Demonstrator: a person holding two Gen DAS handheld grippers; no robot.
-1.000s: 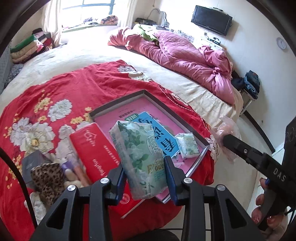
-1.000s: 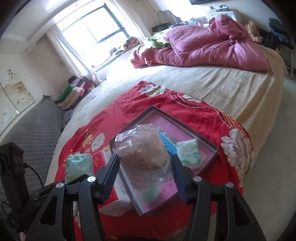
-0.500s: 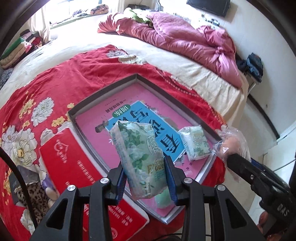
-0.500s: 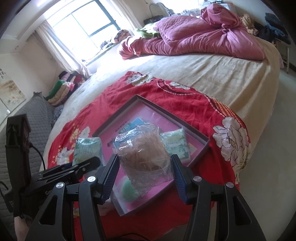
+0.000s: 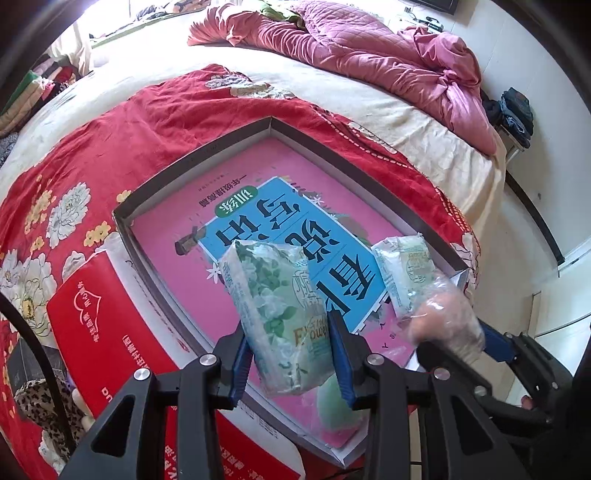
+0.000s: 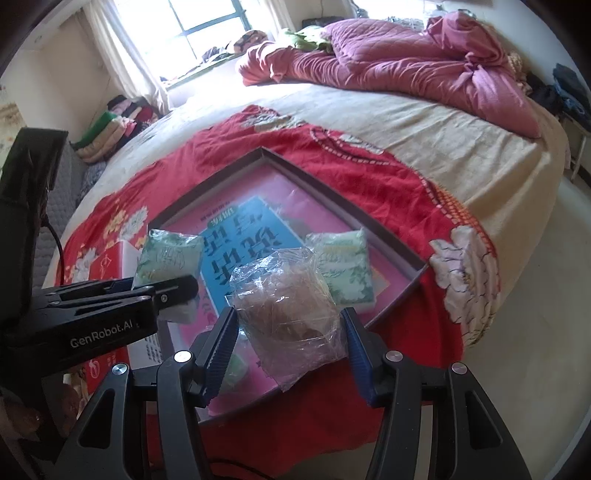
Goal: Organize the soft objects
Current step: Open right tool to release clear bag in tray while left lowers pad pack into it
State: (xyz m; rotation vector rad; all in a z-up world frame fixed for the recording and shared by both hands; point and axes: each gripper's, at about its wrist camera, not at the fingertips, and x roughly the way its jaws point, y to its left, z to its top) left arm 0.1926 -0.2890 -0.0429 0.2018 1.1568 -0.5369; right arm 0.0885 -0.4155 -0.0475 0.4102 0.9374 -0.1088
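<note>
Left gripper [image 5: 291, 354]: pinching the tissue pack [image 5: 275, 314], long axis pointing far-left over the tray [image 5: 207, 155].
Right gripper [image 6: 290, 343]: pinching the clear bag [image 6: 286, 306].
Left view only: red box [image 5: 110, 332] left of the tray.

Home bedroom. Big bed [image 6: 424, 147] with cream sheet, crumpled pink quilt [image 6: 406, 70] at its far edge, red floral blanket [image 5: 147, 122] over the near corner. Curtained window [image 6: 207, 26] behind, folded clothes [image 6: 110, 125] stacked by the wall, TV [image 5: 439, 4] on far wall.
</note>
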